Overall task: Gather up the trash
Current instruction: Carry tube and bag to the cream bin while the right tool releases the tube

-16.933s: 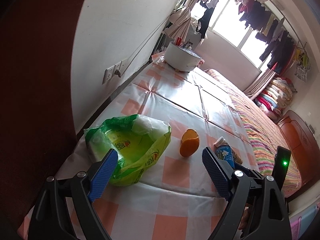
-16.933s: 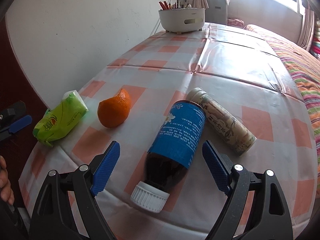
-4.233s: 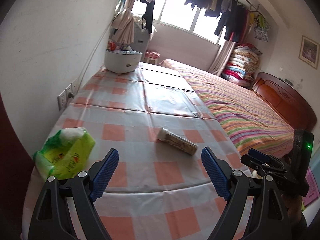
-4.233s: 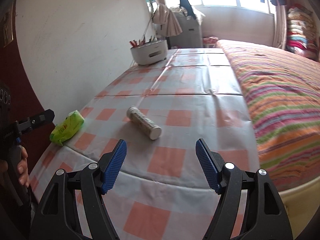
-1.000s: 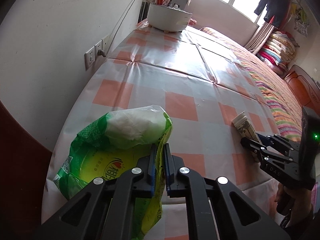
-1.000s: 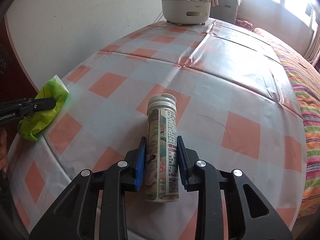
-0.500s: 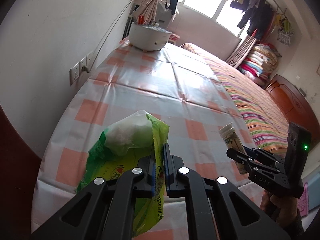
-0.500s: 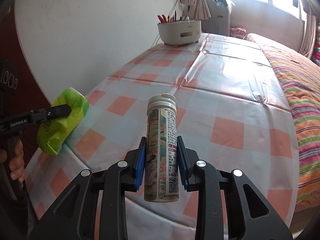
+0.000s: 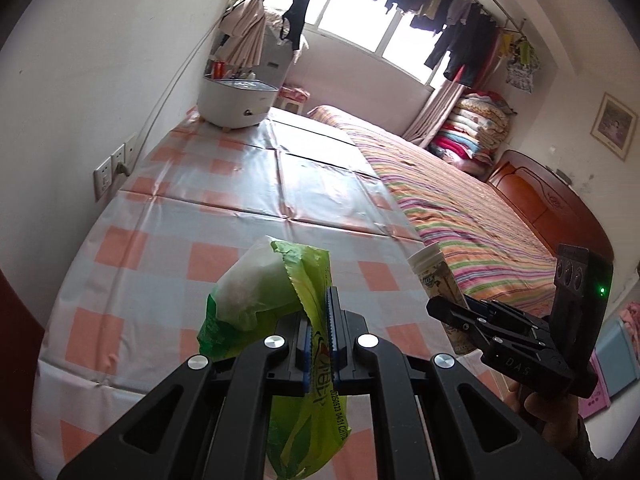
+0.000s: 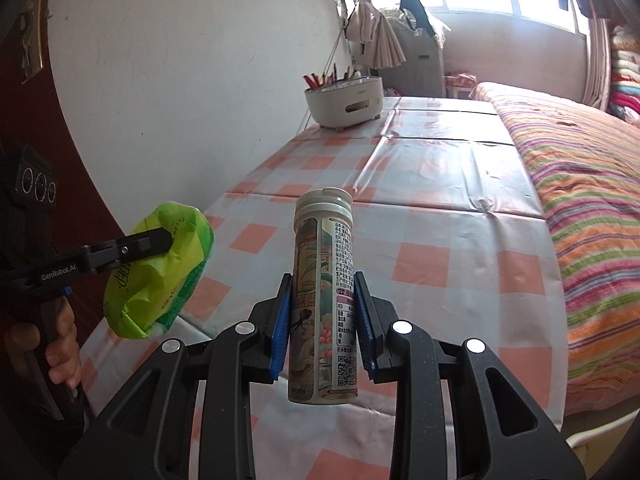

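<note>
My left gripper (image 9: 319, 328) is shut on a green plastic tissue pack (image 9: 264, 292) and holds it up above the checked table (image 9: 168, 264). The pack also shows at the left of the right wrist view (image 10: 156, 276), pinched by the left gripper (image 10: 160, 242). My right gripper (image 10: 322, 316) is shut on a cream printed tube bottle (image 10: 323, 280) with a white cap, held upright and clear of the table (image 10: 440, 240). The right gripper (image 9: 452, 312) with the bottle (image 9: 438, 276) shows at the right of the left wrist view.
A white holder with pens (image 10: 344, 100) stands at the far end of the table by the wall. A wall socket (image 9: 110, 170) is to the left. A bed with a striped cover (image 10: 584, 184) runs along the table's right side.
Both grippers have lifted higher and drawn back from the table, each still holding its item. The tissue pack and the bottle hang farther above the tablecloth than half a second ago.
</note>
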Available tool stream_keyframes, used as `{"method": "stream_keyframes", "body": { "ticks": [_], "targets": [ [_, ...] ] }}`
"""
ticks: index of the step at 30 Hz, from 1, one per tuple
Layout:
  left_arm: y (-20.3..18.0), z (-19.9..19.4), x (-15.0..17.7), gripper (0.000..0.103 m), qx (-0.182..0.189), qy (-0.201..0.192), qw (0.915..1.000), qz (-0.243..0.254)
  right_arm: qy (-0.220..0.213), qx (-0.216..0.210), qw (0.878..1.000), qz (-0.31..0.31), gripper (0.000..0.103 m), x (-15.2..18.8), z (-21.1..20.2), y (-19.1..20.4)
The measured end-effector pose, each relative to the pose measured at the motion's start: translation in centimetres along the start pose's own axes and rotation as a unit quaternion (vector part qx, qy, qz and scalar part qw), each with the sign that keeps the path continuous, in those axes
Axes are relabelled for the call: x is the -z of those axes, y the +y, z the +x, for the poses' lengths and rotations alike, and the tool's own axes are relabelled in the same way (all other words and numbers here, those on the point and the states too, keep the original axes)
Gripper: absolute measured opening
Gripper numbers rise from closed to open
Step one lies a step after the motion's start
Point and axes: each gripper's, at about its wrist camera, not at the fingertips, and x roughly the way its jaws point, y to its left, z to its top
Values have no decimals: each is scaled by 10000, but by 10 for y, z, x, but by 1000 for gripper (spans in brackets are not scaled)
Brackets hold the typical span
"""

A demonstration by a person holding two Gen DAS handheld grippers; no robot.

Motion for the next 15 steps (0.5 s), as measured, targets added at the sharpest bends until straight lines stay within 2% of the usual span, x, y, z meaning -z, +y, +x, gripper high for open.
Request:
{"method": "stream_keyframes", "body": {
  "ticks": [15],
  "targets": [
    [-67, 15, 16, 6, 491, 222, 9968, 584, -445, 348, 9964, 639, 28, 26, -63, -62]
  ]
}}
